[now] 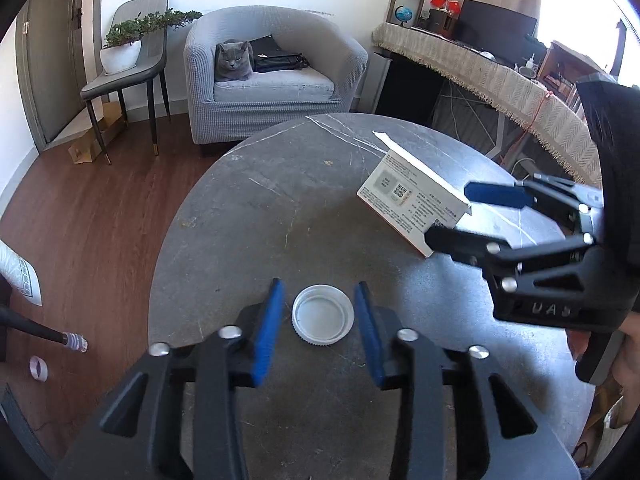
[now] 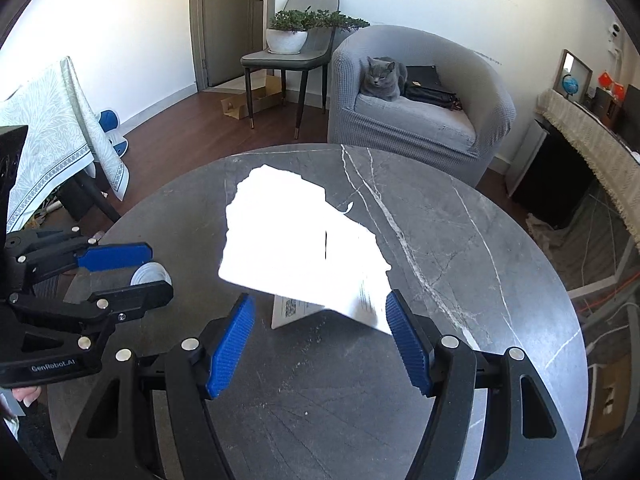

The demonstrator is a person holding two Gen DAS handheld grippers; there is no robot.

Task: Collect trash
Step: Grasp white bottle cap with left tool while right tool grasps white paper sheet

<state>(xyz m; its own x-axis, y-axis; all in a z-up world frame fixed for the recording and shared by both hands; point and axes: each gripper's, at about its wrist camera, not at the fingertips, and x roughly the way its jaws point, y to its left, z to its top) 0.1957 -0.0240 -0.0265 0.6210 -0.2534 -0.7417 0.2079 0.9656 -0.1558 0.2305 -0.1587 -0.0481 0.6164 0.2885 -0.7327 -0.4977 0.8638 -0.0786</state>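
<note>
A white bottle cap point(image 1: 323, 314) is lying open-side up on the desk point(image 1: 280, 208); a torn white box point(image 1: 412, 204) is sitting tilted beyond it.

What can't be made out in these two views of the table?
- Box, right wrist view: top face blown out by glare, print unreadable.
- Box print, left wrist view: too small to read.
- Bottle cap, right wrist view: mostly hidden by the left hand-held gripper.
- Trash bin: in neither view.

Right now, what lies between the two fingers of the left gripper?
The white bottle cap, open side up on the table, with a gap to each blue finger; the left wrist view shows it.
</note>
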